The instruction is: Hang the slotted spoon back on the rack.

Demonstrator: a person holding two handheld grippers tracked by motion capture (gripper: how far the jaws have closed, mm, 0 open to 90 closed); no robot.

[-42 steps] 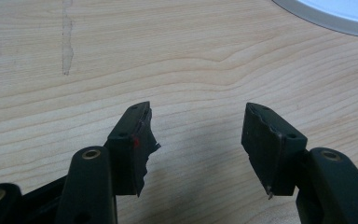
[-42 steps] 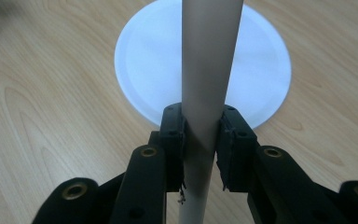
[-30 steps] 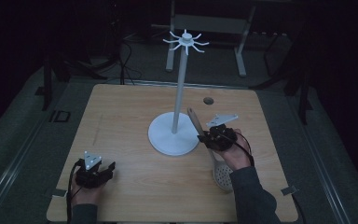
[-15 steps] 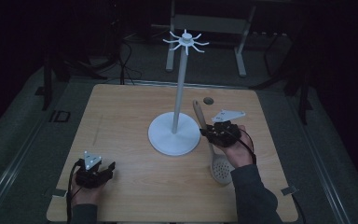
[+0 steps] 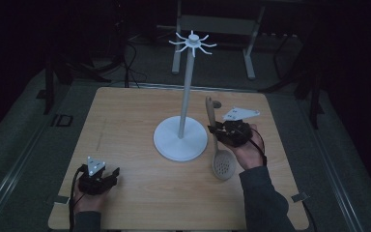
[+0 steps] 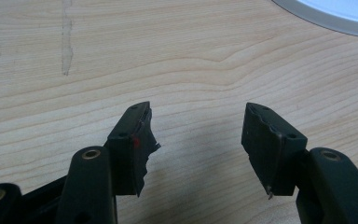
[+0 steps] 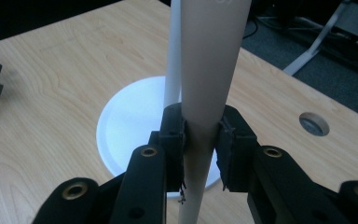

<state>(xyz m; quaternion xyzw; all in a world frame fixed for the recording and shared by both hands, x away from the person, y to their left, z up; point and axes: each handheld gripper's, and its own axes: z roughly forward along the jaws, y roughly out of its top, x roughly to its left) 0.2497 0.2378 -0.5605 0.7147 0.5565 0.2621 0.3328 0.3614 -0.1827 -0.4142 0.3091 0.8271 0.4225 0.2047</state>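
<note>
Slotted spoon point(image 5: 216, 141) near upright, handle up, perforated bowl down.

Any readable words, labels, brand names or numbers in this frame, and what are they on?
"ID": dark marking on the floor, just left of the wooden table; faint, so the reading is uncertain.
No legible text on the white stand, the slotted spoon, or the fingers of either gripper.

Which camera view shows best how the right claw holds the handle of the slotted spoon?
The right gripper view: the right claw has both jaws pressed on the spoon handle, close up. The high view shows the whole slotted spoon from afar, its grip small. The left gripper view gives wood table.
</note>
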